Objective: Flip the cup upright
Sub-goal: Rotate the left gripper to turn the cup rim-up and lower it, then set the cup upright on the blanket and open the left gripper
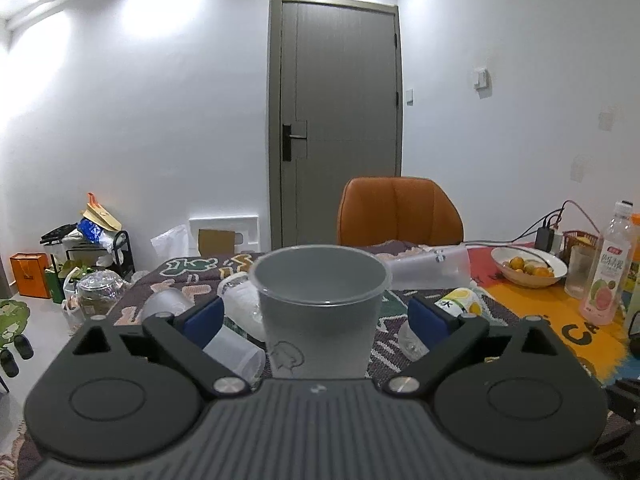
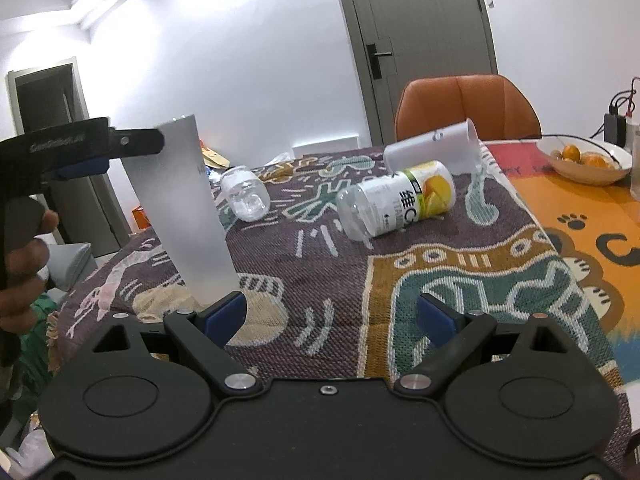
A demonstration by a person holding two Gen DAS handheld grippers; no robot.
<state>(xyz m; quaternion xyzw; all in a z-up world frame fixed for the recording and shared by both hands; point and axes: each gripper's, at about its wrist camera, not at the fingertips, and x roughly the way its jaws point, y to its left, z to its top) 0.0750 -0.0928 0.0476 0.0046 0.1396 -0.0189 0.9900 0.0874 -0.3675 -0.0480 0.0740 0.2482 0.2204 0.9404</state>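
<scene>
A frosted plastic cup [image 1: 320, 312] stands upright between the fingers of my left gripper [image 1: 318, 316], mouth up. The blue pads stand a little off its walls on both sides, so the gripper is open. In the right wrist view the same cup [image 2: 188, 216] stands on the patterned cloth at left, with the left gripper [image 2: 88, 156] beside its upper part. My right gripper [image 2: 330, 316] is open and empty, low over the cloth to the right of the cup.
A second frosted cup [image 2: 436, 144] lies on its side at the far end of the table. A yellow-label bottle [image 2: 396, 204] and a small clear bottle [image 2: 246, 194] lie on the cloth [image 2: 340, 264]. A bowl [image 2: 588, 174] of oranges, a pink drink bottle [image 1: 608, 272] and an orange chair [image 2: 468, 108] stand to the right and behind.
</scene>
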